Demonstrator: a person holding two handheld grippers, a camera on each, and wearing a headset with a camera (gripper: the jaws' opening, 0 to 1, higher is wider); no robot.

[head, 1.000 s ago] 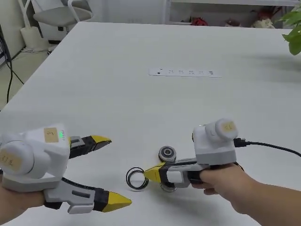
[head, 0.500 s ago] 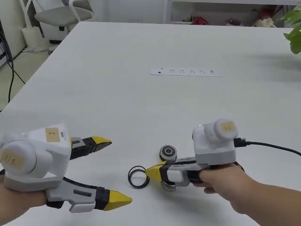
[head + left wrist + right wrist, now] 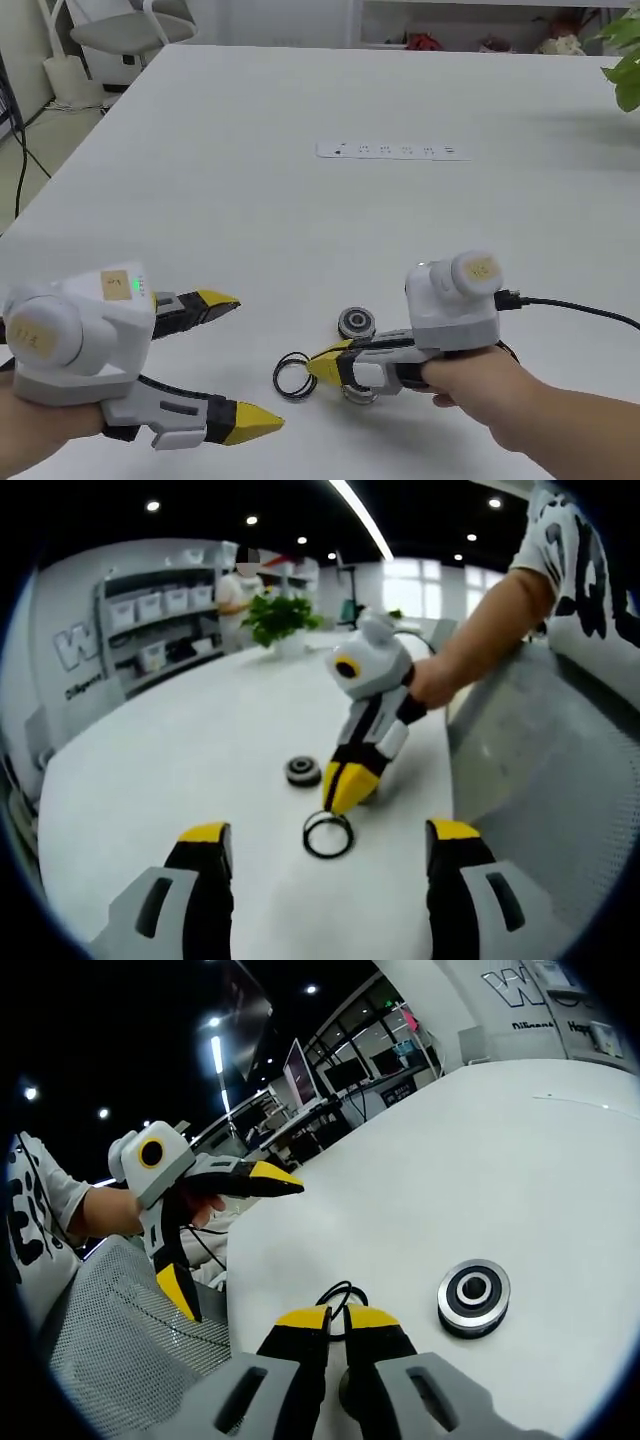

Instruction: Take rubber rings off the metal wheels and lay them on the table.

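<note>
A: How do the hands sit?

B: In the head view the left gripper (image 3: 250, 362) is at 8 o'clock, held low over the surface (image 3: 300, 210) with its body turned on its side. Its jaws are spread wide with nothing between them, and the tips aim toward 3 o'clock. The right gripper (image 3: 315, 367) comes in from 4 o'clock in a fist, level and close to the surface, pointing toward 9 o'clock. Its jaws are drawn together with only a slit at the tips.

A: And the rings?

B: The rubber rings (image 3: 292, 375) lie flat on the surface as overlapping black loops, right at the right gripper's tips. I cannot tell whether the tips touch them. The left gripper view has them straight ahead at 12 o'clock (image 3: 328, 834). One metal wheel (image 3: 356, 323) stands free at 1 o'clock from the rings, just beside the right gripper. Another round part sits under that gripper, mostly hidden.

A: Anything different from a second ago?

B: Hardly. The rings, the wheel and both grippers keep their places, and only the camera has drifted a little.

A: Room to move?

B: Plenty toward 12 o'clock, bare surface up to a power strip (image 3: 392, 152). The surface's side edge runs off at 10 o'clock, with a chair (image 3: 130, 30) beyond it. A cable (image 3: 570, 310) trails from the right gripper toward 3 o'clock
</note>
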